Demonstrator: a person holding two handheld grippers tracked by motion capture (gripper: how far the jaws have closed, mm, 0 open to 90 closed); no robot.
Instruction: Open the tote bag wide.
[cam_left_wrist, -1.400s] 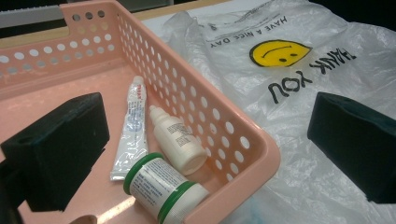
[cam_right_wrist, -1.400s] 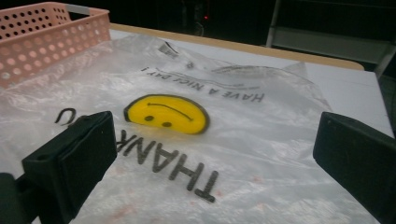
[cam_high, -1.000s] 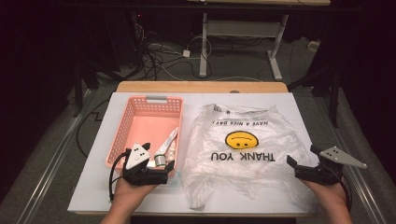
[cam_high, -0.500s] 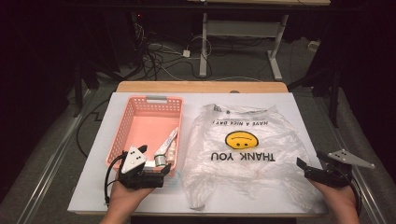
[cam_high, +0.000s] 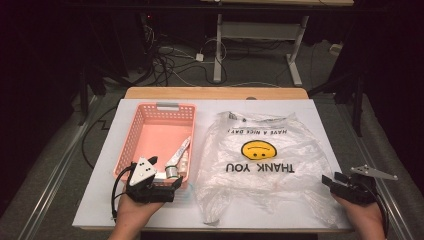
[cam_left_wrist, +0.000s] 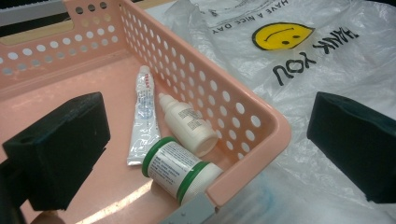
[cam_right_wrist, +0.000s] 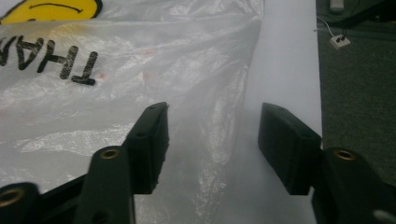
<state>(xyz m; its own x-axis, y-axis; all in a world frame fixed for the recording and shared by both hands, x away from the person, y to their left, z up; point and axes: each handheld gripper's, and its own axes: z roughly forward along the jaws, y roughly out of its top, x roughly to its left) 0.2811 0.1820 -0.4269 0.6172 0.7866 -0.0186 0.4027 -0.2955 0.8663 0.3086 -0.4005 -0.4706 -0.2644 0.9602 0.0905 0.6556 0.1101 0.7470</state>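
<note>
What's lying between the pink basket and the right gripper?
The clear smiley plastic bag spreads between the pink basket and the right gripper, seen in the high view.

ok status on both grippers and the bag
left gripper open over basket corner. right gripper closing around bag edge, not yet pinched. nothing in the way.

We read "THANK YOU" in black capitals on the clear plastic bag (cam_high: 260, 160), beneath a yellow smiley face (cam_high: 259, 149), and "HAVE A NICE DAY" along its upper edge. The tube (cam_left_wrist: 144, 115) and the bottles in the basket (cam_left_wrist: 243, 116) bear print too small to read.
</note>
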